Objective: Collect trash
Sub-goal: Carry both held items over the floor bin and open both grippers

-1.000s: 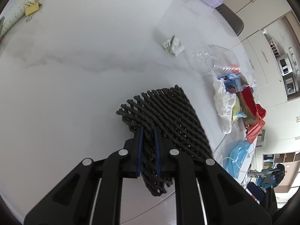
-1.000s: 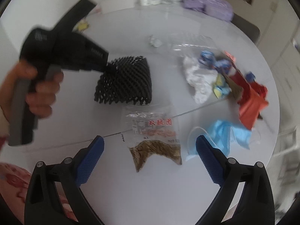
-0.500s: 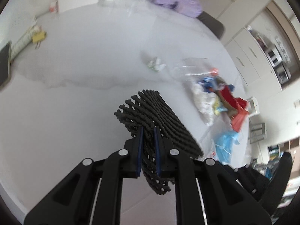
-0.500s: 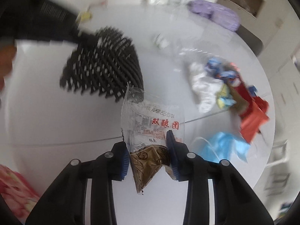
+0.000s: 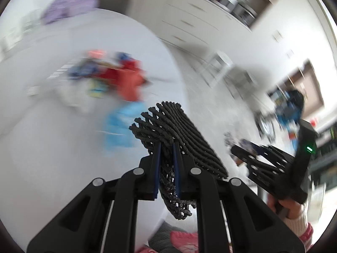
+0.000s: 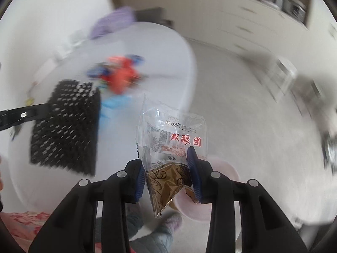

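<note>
My left gripper (image 5: 166, 154) is shut on a black foam net sleeve (image 5: 181, 135) and holds it in the air past the edge of the white round table (image 5: 52, 158). The sleeve also shows at the left of the right wrist view (image 6: 65, 124). My right gripper (image 6: 166, 164) is shut on a clear snack wrapper with red print and a brown inner part (image 6: 170, 147), held above the floor beside the table (image 6: 160, 48). More trash lies on the table: red and blue wrappers (image 5: 124, 78) and a light blue face mask (image 5: 120, 124), all blurred.
A pale pink round bin (image 6: 210, 187) stands on the floor below the right gripper, partly hidden. The right gripper's body and hand (image 5: 280, 168) show at the right of the left wrist view. A purple bag (image 6: 113, 21) lies at the table's far side. Cabinets (image 6: 263, 16) line the wall.
Both grippers have swung right, off the table and over the floor, carrying the net sleeve and the wrapper. The right gripper closed on the wrapper a second ago. Both views are motion-blurred.
</note>
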The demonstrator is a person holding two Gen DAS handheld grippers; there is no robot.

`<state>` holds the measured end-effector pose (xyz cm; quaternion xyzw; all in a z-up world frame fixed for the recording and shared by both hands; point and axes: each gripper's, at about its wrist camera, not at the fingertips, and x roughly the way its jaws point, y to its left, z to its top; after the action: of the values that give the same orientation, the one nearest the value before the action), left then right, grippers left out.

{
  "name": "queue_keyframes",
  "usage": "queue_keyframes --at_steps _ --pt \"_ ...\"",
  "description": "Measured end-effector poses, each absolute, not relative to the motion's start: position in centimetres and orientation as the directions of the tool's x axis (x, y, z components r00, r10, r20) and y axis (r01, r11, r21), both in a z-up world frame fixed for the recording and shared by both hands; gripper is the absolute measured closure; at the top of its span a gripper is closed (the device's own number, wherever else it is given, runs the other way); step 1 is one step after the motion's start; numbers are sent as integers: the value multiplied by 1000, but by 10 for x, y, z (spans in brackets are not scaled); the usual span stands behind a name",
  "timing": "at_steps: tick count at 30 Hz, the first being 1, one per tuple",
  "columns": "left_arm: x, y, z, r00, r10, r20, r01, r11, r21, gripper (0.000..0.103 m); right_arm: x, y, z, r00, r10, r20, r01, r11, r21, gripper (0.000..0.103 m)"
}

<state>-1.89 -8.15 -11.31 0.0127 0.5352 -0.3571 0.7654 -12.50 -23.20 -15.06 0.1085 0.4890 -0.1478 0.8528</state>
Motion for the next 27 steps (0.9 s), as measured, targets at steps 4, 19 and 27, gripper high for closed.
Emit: queue_keyframes --at_steps 4,19,27 --pt "-48 -157 -135 109 -486 -867 645 698 -310 92 -154 -282 -199 403 -120 -907 447 891 81 63" --pt "-96 -265 -192 24 -353 -935 674 697 -246 91 -172 -385 -281 288 -100 -952 530 845 71 19" --pt "-99 -290 -202 -4 -362 -932 622 729 -286 35 -215 -420 -238 216 -277 -936 616 783 -89 18"
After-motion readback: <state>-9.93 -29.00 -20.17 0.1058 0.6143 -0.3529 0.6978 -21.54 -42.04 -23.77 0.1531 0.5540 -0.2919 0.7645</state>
